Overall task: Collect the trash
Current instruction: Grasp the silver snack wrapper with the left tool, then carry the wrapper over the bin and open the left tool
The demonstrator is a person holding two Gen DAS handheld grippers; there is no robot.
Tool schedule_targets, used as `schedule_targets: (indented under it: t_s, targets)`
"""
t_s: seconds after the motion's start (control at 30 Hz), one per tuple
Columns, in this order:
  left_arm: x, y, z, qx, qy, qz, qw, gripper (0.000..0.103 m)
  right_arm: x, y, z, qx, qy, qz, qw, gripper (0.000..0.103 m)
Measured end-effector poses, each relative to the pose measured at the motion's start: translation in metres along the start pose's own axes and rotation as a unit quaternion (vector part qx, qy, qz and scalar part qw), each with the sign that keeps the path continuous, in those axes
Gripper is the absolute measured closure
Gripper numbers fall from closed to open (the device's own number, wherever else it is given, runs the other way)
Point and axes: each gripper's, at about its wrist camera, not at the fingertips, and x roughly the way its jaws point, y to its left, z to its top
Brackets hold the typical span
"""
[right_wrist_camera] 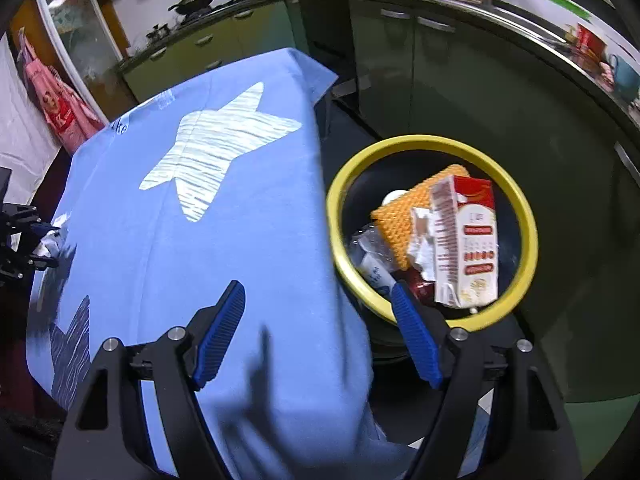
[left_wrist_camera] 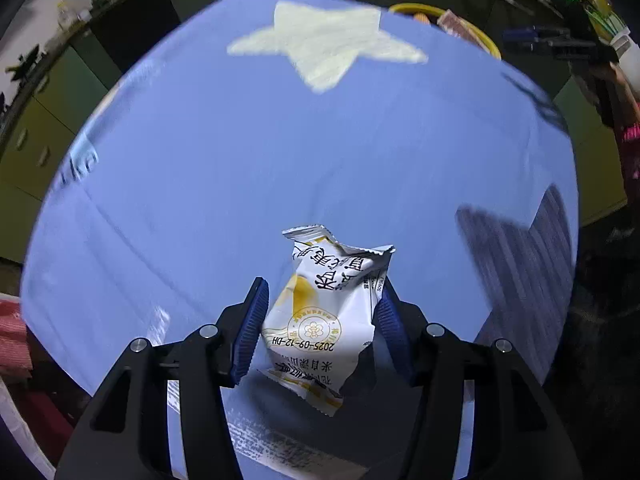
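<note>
A crumpled white and yellow snack wrapper (left_wrist_camera: 324, 312) sits between the blue pads of my left gripper (left_wrist_camera: 323, 286), which is shut on it and holds it just above the blue tablecloth (left_wrist_camera: 240, 160). My right gripper (right_wrist_camera: 317, 288) is open with nothing between its fingers, over the right edge of the tablecloth (right_wrist_camera: 200, 260). Just right of it, below the table, stands a yellow-rimmed trash bin (right_wrist_camera: 432, 142) holding a red and white carton (right_wrist_camera: 468, 240), an orange textured pad (right_wrist_camera: 404, 216) and other scraps. The bin's rim (left_wrist_camera: 416, 8) also shows beyond the table's far edge.
A pale star (left_wrist_camera: 324, 44) and a dark star (left_wrist_camera: 516, 264) are printed on the cloth. Green cabinets (right_wrist_camera: 400, 80) and a counter with pans (right_wrist_camera: 196, 0) curve around the table. A pink garment (right_wrist_camera: 60, 112) hangs at the far left.
</note>
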Motion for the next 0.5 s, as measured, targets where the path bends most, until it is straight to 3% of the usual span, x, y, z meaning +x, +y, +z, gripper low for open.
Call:
schedule_targets:
  t_s: [0.2, 0.27, 0.5]
  targets:
    - [-0.022, -0.025, 0.061, 0.006, -0.028, 0.002, 0.9996, 0.048, -0.020, -0.029, -0.016, 0.039, -0.018, -0.013, 0.999, 0.031]
    - [-0.025, -0.032, 0.082, 0.005, -0.035, -0.016, 0.9992, 0.048, -0.026, -0.041, -0.022, 0.053, -0.021, -0.019, 0.998, 0.031]
    - [-0.009, -0.078, 0.207, 0.005, -0.055, -0.078, 0.9955, 0.048, -0.039, -0.077, -0.044, 0.088, -0.030, -0.025, 0.995, 0.031]
